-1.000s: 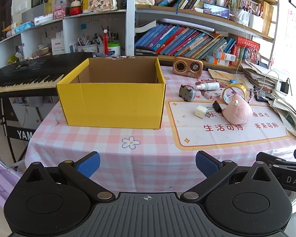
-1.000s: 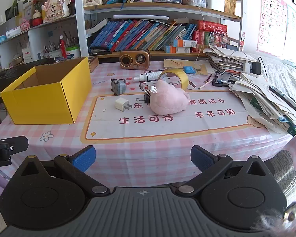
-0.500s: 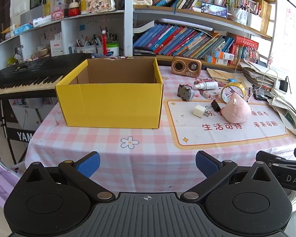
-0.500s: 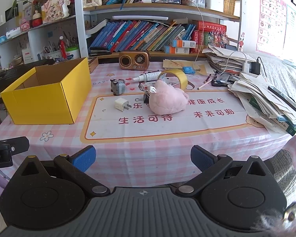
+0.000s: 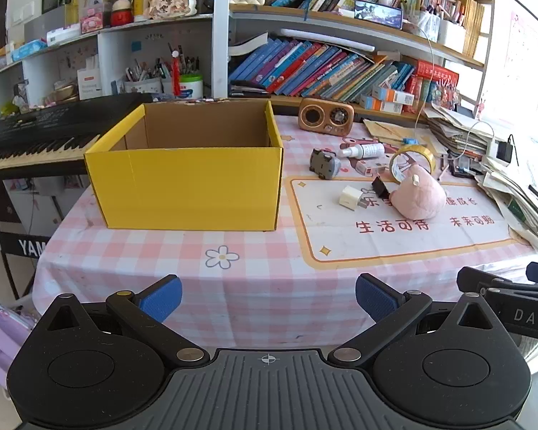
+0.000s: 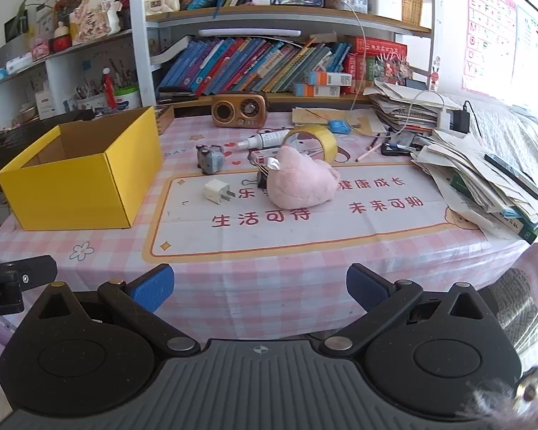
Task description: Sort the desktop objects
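Note:
An open yellow cardboard box [image 5: 188, 186] [image 6: 79, 186] stands on the left of the pink checked table, its inside bare as far as I see. Right of it lie a white plug adapter [image 5: 351, 197] [image 6: 217, 191], a pink plush toy [image 5: 418, 197] [image 6: 301, 184], a black binder clip [image 5: 379, 188], a small grey toy [image 5: 324, 163] [image 6: 209, 159], a white bottle [image 5: 362, 150] [image 6: 263, 139] and a yellow tape roll [image 5: 412, 156] [image 6: 314, 138]. My left gripper [image 5: 268, 295] hangs open before the table's front edge. My right gripper [image 6: 260, 286] is open too, holding nothing.
A brown retro radio [image 5: 325, 119] [image 6: 239, 110] sits at the back. Heaped papers and books [image 6: 484, 182] crowd the right edge, with a charger and cables [image 6: 455, 120]. A black keyboard [image 5: 36, 132] stands left of the table. Bookshelves [image 6: 269, 64] rise behind.
Both views have drifted slightly; the table scene sits a little lower and farther in frame. Nothing on the table has moved, and both grippers stay open.

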A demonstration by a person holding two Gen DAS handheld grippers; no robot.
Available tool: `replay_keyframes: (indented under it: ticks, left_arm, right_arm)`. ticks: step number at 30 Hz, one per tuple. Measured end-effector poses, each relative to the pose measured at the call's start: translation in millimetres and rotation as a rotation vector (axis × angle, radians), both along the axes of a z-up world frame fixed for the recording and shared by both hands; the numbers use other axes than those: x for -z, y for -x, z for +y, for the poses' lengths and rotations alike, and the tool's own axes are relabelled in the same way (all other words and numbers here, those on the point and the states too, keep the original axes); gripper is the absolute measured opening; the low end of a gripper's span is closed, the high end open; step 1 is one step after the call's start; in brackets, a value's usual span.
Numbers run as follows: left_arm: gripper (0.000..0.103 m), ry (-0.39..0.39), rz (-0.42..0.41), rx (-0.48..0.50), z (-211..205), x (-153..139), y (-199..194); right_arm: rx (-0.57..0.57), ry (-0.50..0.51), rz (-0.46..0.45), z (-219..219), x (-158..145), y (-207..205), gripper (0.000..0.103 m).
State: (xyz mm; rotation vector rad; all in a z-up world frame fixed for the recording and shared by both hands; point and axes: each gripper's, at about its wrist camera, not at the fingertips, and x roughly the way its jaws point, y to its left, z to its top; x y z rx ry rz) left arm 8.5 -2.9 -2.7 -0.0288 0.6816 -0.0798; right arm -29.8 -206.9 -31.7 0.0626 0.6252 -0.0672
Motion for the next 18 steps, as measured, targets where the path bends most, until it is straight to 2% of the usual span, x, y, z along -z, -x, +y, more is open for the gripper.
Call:
replay_keyframes:
  ticks: [18]
  left_arm:
    - [0.103, 0.005, 0.015, -0.02, 7.4, 2.0, -3.7]
  right_arm:
    - [-0.019, 0.003, 0.003, 7.6, -0.7, -2.9, 0.103]
